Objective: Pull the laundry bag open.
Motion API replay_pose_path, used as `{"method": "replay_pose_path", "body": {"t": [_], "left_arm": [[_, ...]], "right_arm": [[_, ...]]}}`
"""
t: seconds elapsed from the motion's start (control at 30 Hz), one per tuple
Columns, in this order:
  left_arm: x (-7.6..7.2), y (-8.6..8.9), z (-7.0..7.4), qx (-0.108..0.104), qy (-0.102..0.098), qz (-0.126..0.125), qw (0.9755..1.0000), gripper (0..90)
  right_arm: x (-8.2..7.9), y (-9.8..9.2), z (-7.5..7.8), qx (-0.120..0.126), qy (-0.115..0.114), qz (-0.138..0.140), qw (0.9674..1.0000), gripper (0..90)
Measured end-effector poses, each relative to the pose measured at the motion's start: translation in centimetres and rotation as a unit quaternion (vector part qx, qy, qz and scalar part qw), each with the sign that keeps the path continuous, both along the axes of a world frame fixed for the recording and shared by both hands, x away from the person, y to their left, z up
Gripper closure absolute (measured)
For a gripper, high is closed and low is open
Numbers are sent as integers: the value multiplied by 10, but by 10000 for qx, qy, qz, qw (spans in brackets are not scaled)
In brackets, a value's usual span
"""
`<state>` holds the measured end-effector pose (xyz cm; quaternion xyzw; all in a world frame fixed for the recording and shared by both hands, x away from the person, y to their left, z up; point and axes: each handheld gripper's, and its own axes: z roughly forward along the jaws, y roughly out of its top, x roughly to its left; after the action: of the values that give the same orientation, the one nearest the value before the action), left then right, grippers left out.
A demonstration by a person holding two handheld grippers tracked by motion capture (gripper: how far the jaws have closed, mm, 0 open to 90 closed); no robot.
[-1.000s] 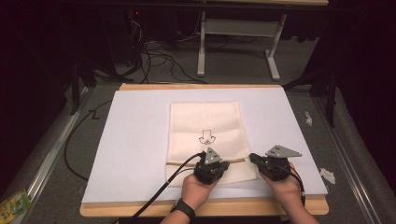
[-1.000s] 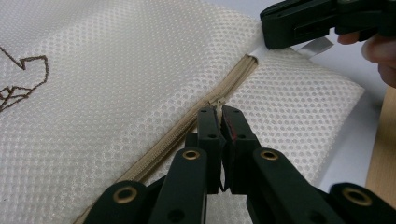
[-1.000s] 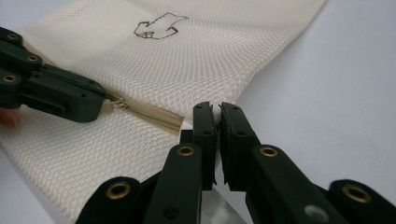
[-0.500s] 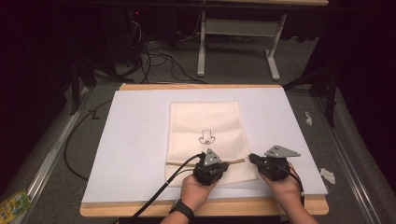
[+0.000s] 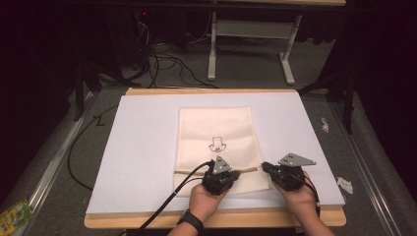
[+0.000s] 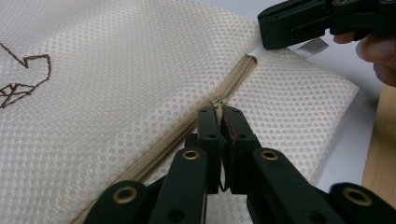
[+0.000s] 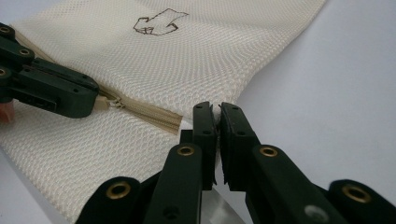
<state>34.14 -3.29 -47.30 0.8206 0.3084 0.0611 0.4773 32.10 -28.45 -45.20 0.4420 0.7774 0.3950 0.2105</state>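
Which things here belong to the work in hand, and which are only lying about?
In the work:
- mesh bag
- its zipper
- left gripper, shut on the zipper pull
- right gripper, shut on the bag's edge at the zipper's end

Lying about:
- paper scraps right of the table
- green packet on the floor
- cables behind the table

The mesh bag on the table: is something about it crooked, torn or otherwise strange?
Nothing stands out. The mesh bag lies flat and square on the white sheet, with no tear visible. The left gripper is shut on the zipper pull, and the right gripper is shut on the bag's edge beside the zipper's end.
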Motion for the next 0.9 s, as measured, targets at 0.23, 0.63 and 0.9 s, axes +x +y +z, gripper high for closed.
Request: {"method": "replay_pose_path", "body": {"t": [0.23, 0.63, 0.9], "left_arm": [[9, 42, -6, -17, 198, 581, 9981, 900], [2, 44, 5, -193, 42, 517, 9985, 900], [12, 5, 0, -156, 478, 236, 9985, 683]], "right_arm": [[6, -32, 0, 200, 23, -581, 9981, 873], [2, -18, 3, 210, -9, -310, 9993, 873], [1, -13, 3, 281, -49, -149, 9995, 872]]}}
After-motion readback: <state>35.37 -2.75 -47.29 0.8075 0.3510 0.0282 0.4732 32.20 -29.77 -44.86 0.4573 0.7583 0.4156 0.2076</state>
